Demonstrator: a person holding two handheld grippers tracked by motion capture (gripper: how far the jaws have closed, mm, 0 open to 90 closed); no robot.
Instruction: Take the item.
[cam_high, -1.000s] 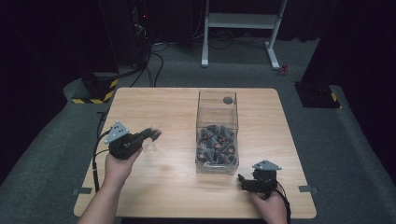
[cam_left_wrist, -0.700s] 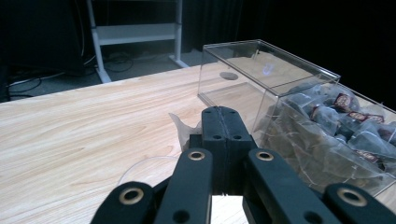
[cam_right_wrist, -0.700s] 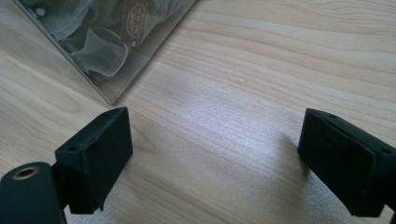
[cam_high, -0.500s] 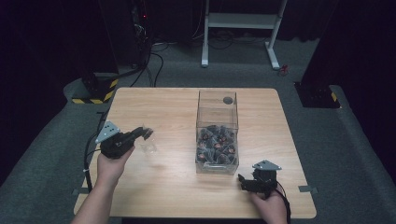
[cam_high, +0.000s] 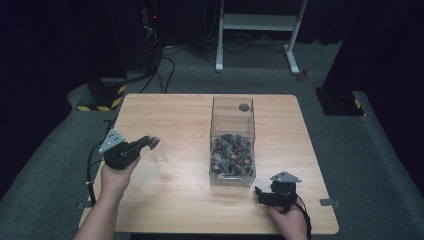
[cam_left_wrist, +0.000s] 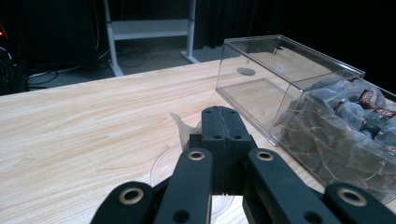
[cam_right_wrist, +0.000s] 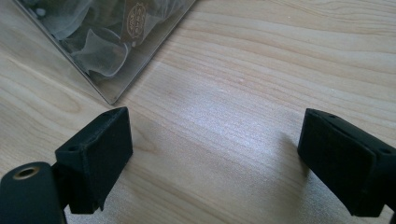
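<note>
The wooden worktop (cam_high: 175, 200) carries a clear plastic box (cam_high: 232, 140) standing near its middle. The box's near end is heaped with pyramid tea bags (cam_high: 231, 152) bearing dark tags, while its far end is bare.

The left tongs (cam_high: 148, 142) hover over the left part of the worktop, well apart from the box. In the left gripper view the two jaws are pressed flat together, and a thin clear plastic piece (cam_left_wrist: 184, 128) sticks out just beyond their tip. In the high view the same clear piece (cam_high: 159, 151) hangs off the front of the tongs as a pale, see-through shape. It appears pinched between the closed jaws, though the exact line of contact lies behind the jaw blocks. Its outline is faint against the wood grain, and what sort of object it is cannot be made out.

The right tongs (cam_high: 260, 192) rest low at the near right part of the worktop, just beside the near corner of the box. In the right gripper view the jaws stand wide apart with only bare wood between them, touching nothing. That view cuts the box off to a single corner (cam_right_wrist: 100, 51), with a couple of tea bags blurred behind its wall.
</note>
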